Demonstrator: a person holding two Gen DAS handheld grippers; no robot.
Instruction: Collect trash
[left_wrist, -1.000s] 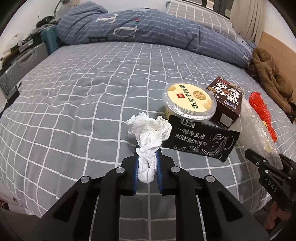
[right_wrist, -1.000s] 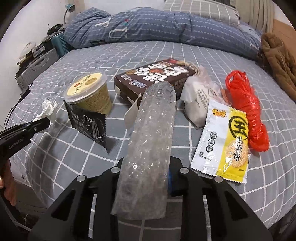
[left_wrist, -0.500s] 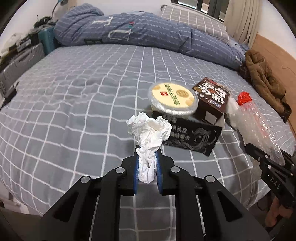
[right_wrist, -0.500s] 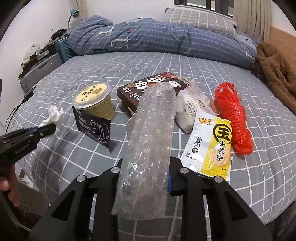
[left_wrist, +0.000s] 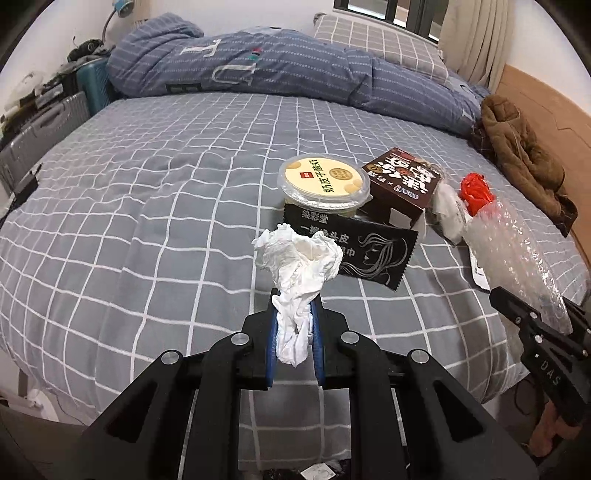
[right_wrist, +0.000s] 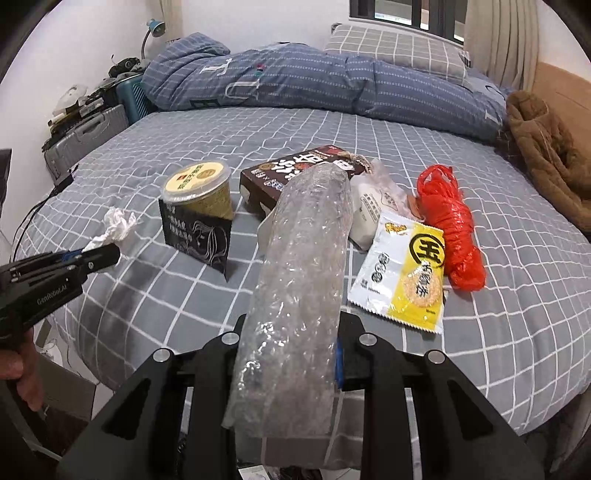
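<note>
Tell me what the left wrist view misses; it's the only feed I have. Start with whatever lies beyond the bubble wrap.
Observer: A white and yellow snack packet lies flat on the bed, right of the bubble wrap held in the right gripper.
Operator: List the red thing's full shape.
Observer: The red plastic bag is a long bunched bundle lying beside that packet.
Operator: Confirm the left gripper's load from outside.
Observer: From the right wrist view, the left gripper is shut on the crumpled tissue, which sticks out past its tip.
Operator: Report who holds it.
Observer: A hand grips its handle at the frame's lower left.
</note>
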